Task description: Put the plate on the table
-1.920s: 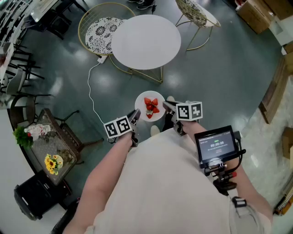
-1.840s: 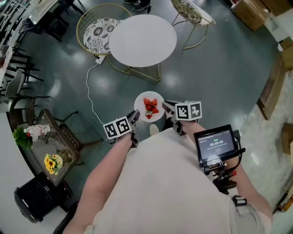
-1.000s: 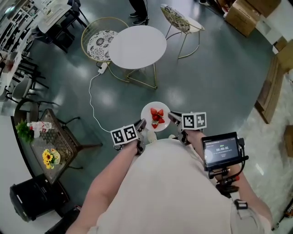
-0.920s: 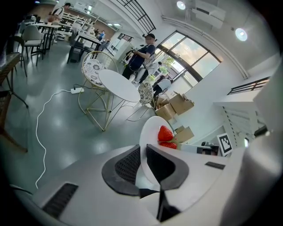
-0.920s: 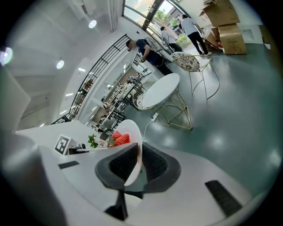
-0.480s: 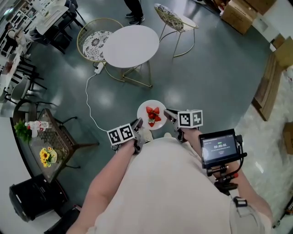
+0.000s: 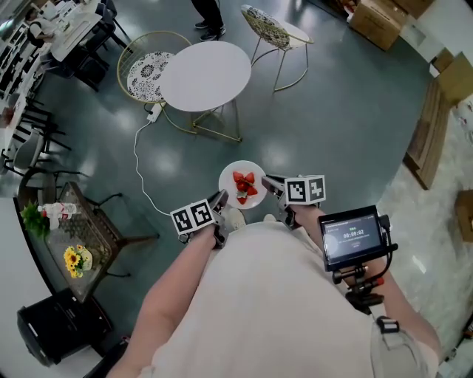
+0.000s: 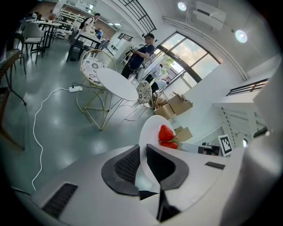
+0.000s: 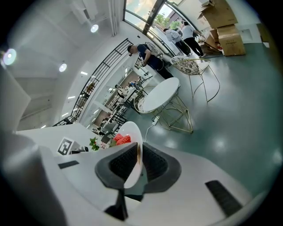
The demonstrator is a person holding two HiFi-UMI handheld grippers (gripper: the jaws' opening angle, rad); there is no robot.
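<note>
A small white plate (image 7: 231, 172) carrying red strawberries (image 7: 243, 182) is held in the air above the grey-green floor, in front of the person's body. My left gripper (image 7: 219, 199) is shut on the plate's left rim (image 8: 144, 145), and my right gripper (image 7: 269, 182) is shut on its right rim (image 9: 136, 156). The round white table (image 7: 205, 75) stands some way ahead on thin gold legs; it also shows far off as the table (image 8: 117, 83) in the left gripper view and the table (image 9: 159, 96) in the right gripper view.
A gold-framed chair (image 7: 145, 71) with a patterned seat stands left of the table, another patterned chair (image 7: 270, 29) behind it. A white cable (image 7: 140, 168) with a power strip lies on the floor. A side table with sunflowers (image 7: 75, 260) is at left, cardboard boxes (image 7: 375, 16) far right. People stand beyond the table.
The plate stays gripped on both rims. The view has shifted as the person moves; the white table sits a little further left and slightly closer than a second ago.
</note>
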